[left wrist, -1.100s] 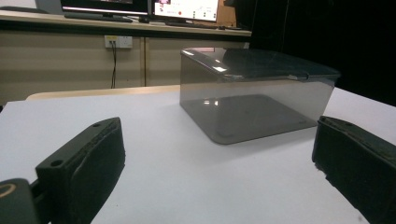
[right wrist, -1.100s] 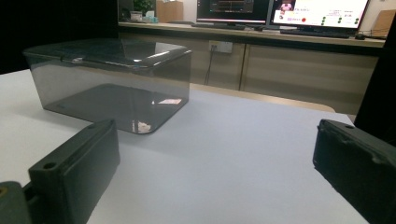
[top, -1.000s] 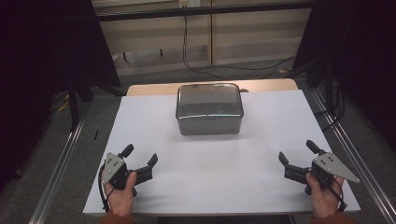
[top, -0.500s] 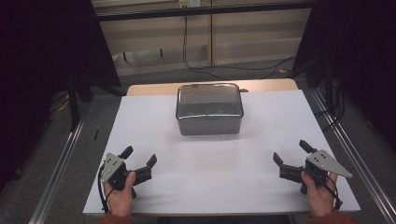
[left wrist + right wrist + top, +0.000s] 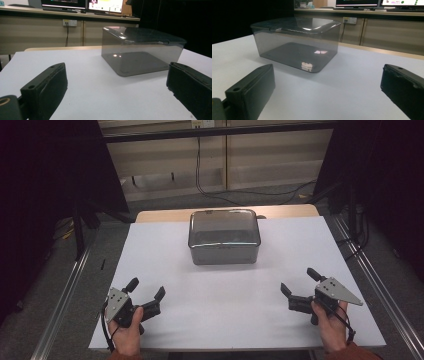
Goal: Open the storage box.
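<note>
A smoky transparent plastic box (image 5: pixel 224 236) with a lid stands on the white table (image 5: pixel 230 285), toward its far middle. It looks empty in the left gripper view (image 5: pixel 141 51) and the right gripper view (image 5: pixel 297 42). My left gripper (image 5: pixel 146 289) rests near the front left of the table, held in a hand, jaws open with nothing between them. My right gripper (image 5: pixel 299 281) is at the front right, also open and holding nothing. Both point toward the box, well short of it. Black pads (image 5: pixel 46 87) frame the left gripper view, and pads (image 5: pixel 250 87) frame the right gripper view.
Metal rails (image 5: pixel 65 295) run along both sides of the table. Beyond the far edge stand a wooden counter (image 5: pixel 50 30) with a wall socket and cables hanging down. Monitors (image 5: pixel 362 3) sit on it. Dark curtains close off both sides.
My right gripper has moved left and slightly forward over the table. The left gripper has barely shifted. The box has stayed put.
</note>
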The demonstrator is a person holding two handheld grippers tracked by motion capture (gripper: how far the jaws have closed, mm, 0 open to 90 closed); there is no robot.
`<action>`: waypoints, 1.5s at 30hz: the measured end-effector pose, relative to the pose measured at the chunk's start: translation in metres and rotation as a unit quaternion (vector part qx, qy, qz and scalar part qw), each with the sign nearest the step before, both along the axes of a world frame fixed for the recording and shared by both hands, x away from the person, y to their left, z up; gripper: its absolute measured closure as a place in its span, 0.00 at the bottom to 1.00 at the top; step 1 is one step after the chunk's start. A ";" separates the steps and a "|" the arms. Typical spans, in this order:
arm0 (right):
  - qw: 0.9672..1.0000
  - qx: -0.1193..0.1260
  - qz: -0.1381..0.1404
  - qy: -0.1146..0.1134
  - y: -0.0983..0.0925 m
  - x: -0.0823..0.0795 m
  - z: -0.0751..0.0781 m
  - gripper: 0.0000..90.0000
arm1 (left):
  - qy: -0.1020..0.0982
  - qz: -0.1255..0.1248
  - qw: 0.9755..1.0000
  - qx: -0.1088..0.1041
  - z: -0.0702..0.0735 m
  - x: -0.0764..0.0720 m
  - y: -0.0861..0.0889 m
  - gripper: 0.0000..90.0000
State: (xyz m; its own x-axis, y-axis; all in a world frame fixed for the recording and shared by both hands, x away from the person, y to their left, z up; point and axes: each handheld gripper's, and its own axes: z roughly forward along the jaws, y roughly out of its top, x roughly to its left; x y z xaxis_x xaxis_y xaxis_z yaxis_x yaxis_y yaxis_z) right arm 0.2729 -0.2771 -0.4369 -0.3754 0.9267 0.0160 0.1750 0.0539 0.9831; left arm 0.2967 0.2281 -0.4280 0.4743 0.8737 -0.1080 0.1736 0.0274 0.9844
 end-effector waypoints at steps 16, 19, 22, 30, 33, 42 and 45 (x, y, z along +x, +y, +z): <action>0.999 -0.013 0.038 -0.005 0.022 0.012 0.000 0.00 | 0.003 -0.001 1.000 0.001 -0.001 0.002 -0.001 0.04; 0.999 -0.015 0.044 -0.004 0.027 0.015 0.000 0.00 | 0.005 -0.004 1.000 0.003 -0.001 0.002 -0.001 0.04; 0.999 -0.015 0.049 -0.004 0.031 0.018 0.000 0.00 | 0.005 -0.005 1.000 0.002 -0.001 0.002 -0.002 0.04; 0.998 -0.013 0.061 -0.002 0.048 0.032 0.001 0.01 | 0.010 -0.007 1.000 0.003 -0.002 0.003 -0.001 0.04; 0.998 -0.012 0.063 -0.006 0.053 0.037 0.002 0.01 | 0.009 -0.009 1.000 0.000 -0.002 0.003 -0.001 0.04; 0.996 -0.022 0.087 0.000 0.068 0.049 0.004 0.01 | 0.013 -0.010 1.000 0.004 -0.003 0.004 -0.002 0.04; 0.996 -0.020 0.090 -0.001 0.071 0.052 0.004 0.01 | 0.014 -0.010 1.000 0.005 -0.003 0.004 -0.002 0.04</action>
